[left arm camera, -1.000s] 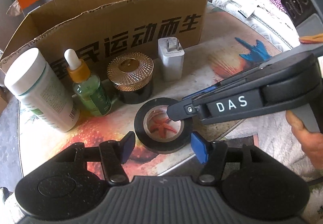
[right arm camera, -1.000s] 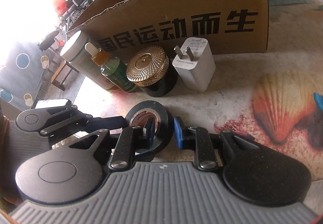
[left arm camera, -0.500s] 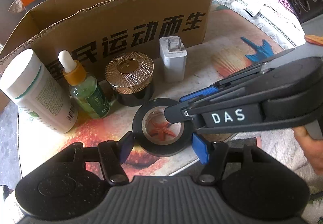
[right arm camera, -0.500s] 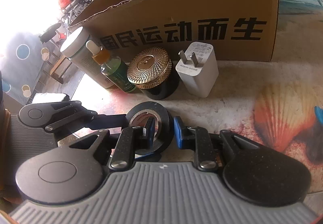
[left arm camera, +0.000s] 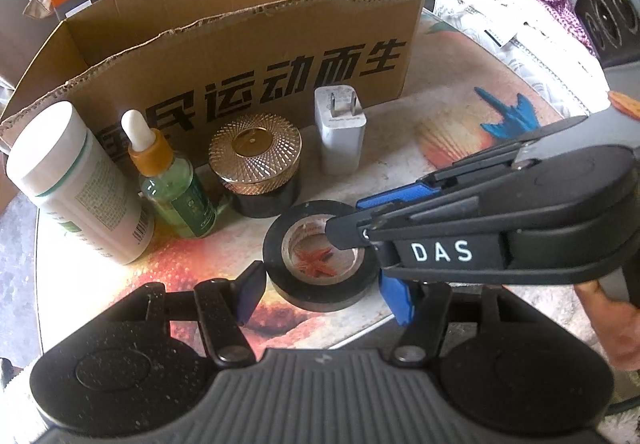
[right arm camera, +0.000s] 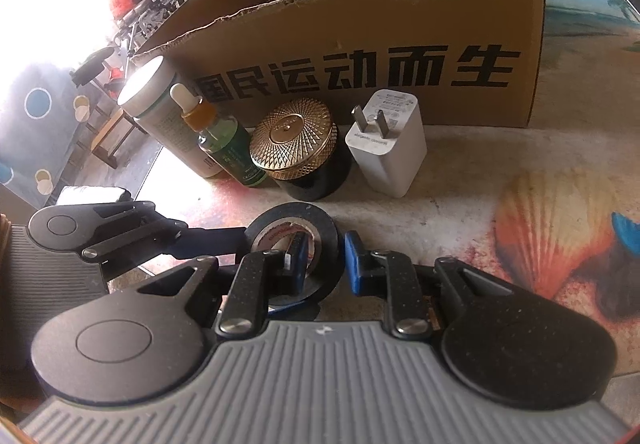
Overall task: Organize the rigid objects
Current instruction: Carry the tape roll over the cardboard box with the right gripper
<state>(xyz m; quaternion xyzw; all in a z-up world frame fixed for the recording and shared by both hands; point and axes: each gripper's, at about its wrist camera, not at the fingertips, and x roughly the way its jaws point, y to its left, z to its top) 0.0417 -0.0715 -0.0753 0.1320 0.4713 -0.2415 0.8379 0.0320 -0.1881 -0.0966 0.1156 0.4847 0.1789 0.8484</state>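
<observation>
A black tape roll (left arm camera: 320,298) lies flat on the table near its front edge. My right gripper (right arm camera: 327,262) comes in from the right and is shut on the roll's wall, with one pad inside the hole and the other outside. My left gripper (left arm camera: 324,296) is open. Its blue pads (left arm camera: 394,300) flank the roll's near half, very close to its sides. In the right wrist view, the tape roll (right arm camera: 324,228) hides part of the left gripper's finger (right arm camera: 216,240).
Behind the roll, left to right, stand a white bottle (left arm camera: 76,180), a green dropper bottle (left arm camera: 172,188), a gold-lidded black jar (left arm camera: 256,164) and a white charger (left arm camera: 340,132). An open cardboard box (left arm camera: 240,56) stands behind them. A hand (left arm camera: 612,328) holds the right gripper.
The right gripper's jaws have narrowed slightly on the roll's wall. The left gripper and the roll have kept their places.
</observation>
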